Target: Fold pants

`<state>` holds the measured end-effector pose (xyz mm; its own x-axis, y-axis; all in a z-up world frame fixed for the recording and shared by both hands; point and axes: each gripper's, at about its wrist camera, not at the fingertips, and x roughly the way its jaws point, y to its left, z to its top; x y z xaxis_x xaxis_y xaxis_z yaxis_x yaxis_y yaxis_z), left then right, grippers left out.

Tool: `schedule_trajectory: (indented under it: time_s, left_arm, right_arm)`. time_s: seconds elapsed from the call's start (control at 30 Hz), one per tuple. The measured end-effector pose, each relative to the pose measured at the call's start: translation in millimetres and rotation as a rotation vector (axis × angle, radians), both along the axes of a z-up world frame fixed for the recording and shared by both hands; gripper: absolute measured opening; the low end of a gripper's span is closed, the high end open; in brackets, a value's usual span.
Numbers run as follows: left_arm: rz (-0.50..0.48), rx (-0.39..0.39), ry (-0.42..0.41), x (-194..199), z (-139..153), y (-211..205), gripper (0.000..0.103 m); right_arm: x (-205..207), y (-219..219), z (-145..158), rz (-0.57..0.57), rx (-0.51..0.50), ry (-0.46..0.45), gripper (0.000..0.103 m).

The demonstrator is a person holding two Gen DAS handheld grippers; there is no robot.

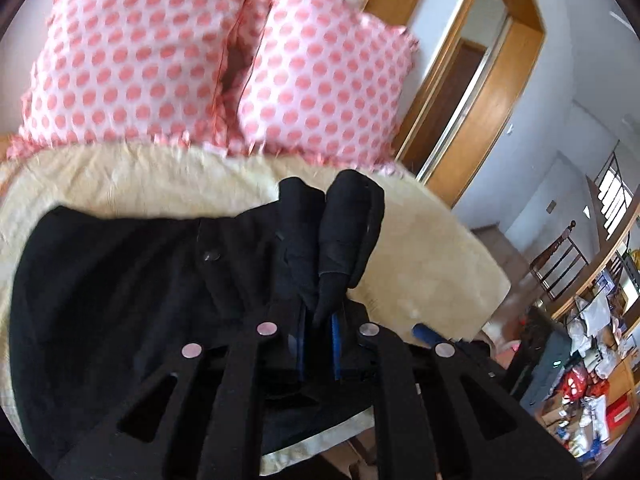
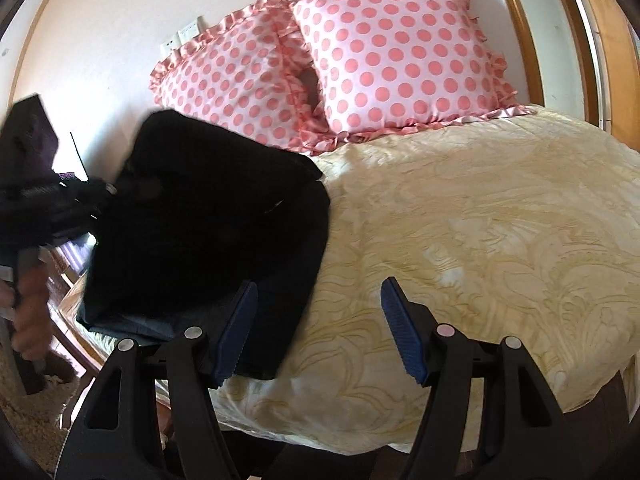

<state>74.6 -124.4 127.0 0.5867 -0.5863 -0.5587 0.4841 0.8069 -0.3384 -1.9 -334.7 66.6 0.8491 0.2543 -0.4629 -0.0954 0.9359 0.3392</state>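
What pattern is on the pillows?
Pink polka dots on white, with pink ruffled edges on the pillows; clearest in the right wrist view.

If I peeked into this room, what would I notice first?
First, the two pink polka-dot pillows propped at the head of the bed. Next, the black pants lying on the left side of the cream bedspread, with a bunch of their cloth pinched in the left gripper. The right gripper is open with nothing in it, over the bedspread beside the pants.

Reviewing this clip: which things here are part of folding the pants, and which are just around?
In the job:
- black pants
- left gripper, shut on the pants' fabric
- right gripper, open, nothing between its pads
- cream bedspread, the work surface

Just around:
- two polka-dot pillows
- cluttered shelves
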Motion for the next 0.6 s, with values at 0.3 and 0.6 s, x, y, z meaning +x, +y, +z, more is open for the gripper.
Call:
schedule_trajectory:
  time_s: [0.3,0.6]
  left_arm:
    - [-0.088,0.123,0.046,-13.4,-54.0,-42.6,0.011]
    - [-0.087,0.092,-0.122,-50.1,-21.3,-5.0,0.079]
  right_arm:
    - [-7.2,-18.5,1.6,-0.084,-0.029,0.005,0.066]
    - [-11.8,-20.3,39.7,-0.109,-0.074,-0.105,0.066]
